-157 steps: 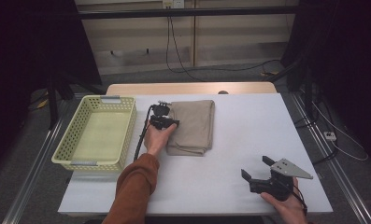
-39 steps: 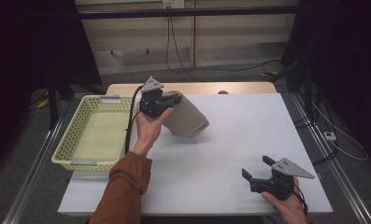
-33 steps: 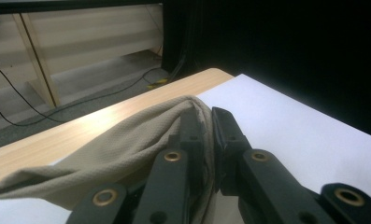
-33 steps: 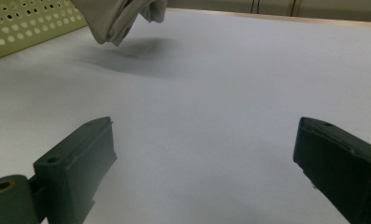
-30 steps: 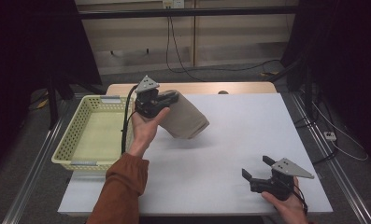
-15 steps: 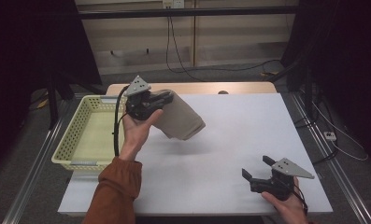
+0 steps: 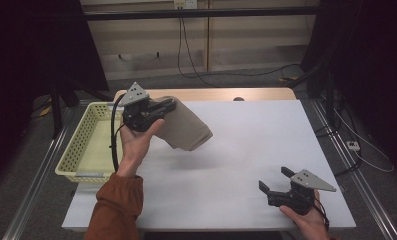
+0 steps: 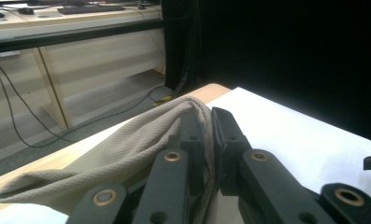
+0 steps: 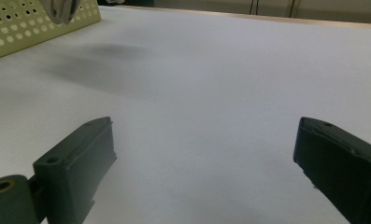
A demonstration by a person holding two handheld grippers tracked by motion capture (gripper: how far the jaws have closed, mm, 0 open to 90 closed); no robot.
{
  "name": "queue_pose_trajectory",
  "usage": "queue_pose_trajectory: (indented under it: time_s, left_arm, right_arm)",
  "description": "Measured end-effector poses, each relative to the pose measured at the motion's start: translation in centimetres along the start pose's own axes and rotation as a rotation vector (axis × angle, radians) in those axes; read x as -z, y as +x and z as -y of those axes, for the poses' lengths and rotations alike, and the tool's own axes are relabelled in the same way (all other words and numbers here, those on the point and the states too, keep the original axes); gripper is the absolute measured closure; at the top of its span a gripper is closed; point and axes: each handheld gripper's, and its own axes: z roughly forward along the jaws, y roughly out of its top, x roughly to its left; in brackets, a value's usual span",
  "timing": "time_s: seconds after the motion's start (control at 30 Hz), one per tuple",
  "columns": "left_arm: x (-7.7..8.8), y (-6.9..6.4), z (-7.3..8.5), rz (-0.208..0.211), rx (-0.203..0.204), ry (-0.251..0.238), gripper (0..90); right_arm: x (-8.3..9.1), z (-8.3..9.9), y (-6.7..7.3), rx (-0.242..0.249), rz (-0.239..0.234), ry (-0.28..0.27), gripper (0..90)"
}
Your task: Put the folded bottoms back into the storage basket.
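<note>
A folded beige cloth (image 7: 186,131) hangs in the air over the left part of the white table (image 7: 266,135). My left gripper (image 7: 168,106) is shut on its upper edge and points level, with the person's hand under it. In the left gripper view the black jaws (image 8: 206,116) pinch the cloth (image 8: 127,144), which bunches and droops to the left. My right gripper (image 7: 275,179) rests near the table's front right corner, open with nothing between its jaws (image 9: 204,140). A corner of the cloth (image 9: 59,11) shows far off in the right gripper view.
A pale green perforated basket (image 7: 66,160) stands at the table's left edge, just left of the lifted cloth; its wall (image 9: 29,28) shows in the right gripper view. A wooden strip borders the table's far edge. Cables run on the floor behind.
The cloth lay flat on the table several seconds ago. Over the last second my left gripper has carried it leftward and a little higher, nearer the basket. The right gripper has stayed still.
</note>
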Motion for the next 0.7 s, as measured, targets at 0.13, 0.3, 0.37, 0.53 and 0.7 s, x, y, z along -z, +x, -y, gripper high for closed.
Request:
queue_pose_trajectory:
  time_s: [0.13,0.3,0.37,0.53,0.7]
  left_arm:
    - [0.8,0.3,0.0,-0.012,-0.003,-0.013,84.4]
    - [1.8,0.3,-0.1,-0.029,-0.008,-0.03,84.3]
    - [2.3,0.4,0.0,-0.037,-0.007,-0.039,84.4]
    - [3.3,1.0,0.1,-0.036,0.014,-0.058,84.4]
    - [4.5,1.5,0.0,-0.071,0.023,-0.085,84.4]
  right_arm:
    - [0.0,0.0,0.0,0.0,0.0,0.0,4.9]
    - [-0.1,0.0,0.1,0.001,0.0,0.0,4.9]
    - [0.0,0.0,0.1,0.001,0.0,0.001,4.9]
    - [0.0,0.0,0.1,0.0,-0.001,0.0,4.9]
    - [0.0,0.0,0.1,0.001,-0.007,-0.003,4.9]
